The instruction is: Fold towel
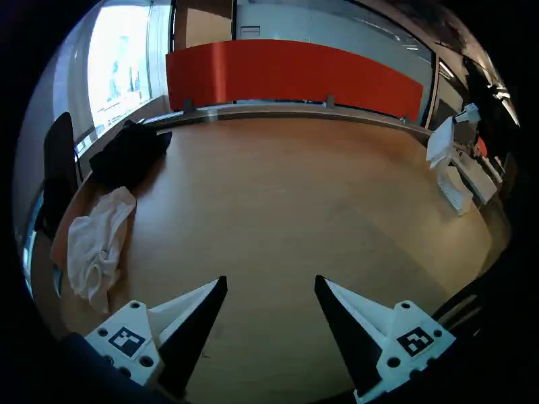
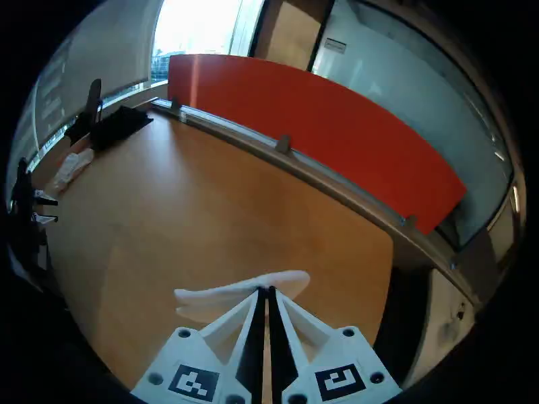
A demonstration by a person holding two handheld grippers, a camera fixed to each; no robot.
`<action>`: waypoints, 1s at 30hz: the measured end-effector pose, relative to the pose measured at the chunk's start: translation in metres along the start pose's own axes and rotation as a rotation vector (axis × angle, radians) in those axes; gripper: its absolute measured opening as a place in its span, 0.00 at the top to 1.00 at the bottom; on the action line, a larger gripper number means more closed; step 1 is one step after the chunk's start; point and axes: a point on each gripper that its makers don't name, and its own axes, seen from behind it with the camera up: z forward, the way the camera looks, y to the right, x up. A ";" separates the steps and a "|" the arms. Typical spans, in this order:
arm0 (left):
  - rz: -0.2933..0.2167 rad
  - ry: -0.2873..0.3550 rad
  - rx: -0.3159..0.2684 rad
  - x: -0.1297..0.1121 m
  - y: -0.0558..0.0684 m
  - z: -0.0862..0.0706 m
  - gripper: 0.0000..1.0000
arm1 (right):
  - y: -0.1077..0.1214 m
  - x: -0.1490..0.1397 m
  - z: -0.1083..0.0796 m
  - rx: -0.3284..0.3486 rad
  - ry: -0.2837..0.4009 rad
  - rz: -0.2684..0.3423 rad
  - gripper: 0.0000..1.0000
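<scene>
Left gripper view, left claw [image 1: 270, 283] spread, crumpled cloth [image 1: 98, 246] on table [image 1: 283, 188], right gripper view, right claw [image 2: 265, 291] pinching towel [image 2: 286, 279]

Office, open-plan by the look of it. Long wood-laminate counter [image 1: 283, 202] with a red divider screen [image 1: 290, 74] held by brackets [image 1: 330, 101] along its back edge. Glass partition wall [image 2: 404, 101] behind the screen, big daylight window [image 1: 121, 67] at the far end, dark chair [image 1: 57, 168] at the counter's side.
</scene>
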 end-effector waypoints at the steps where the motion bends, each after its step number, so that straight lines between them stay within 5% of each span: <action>1: 0.002 0.000 -0.001 0.000 0.001 0.000 0.03 | 0.005 -0.003 -0.001 -0.008 -0.004 0.005 0.97; 17: 0.020 0.003 -0.008 0.008 0.009 0.002 0.03 | 0.047 -0.065 -0.020 -0.086 -0.062 0.096 0.97; 30: 0.044 -0.002 -0.008 0.009 0.012 -0.002 0.03 | 0.049 -0.153 -0.034 -0.115 -0.143 0.213 0.97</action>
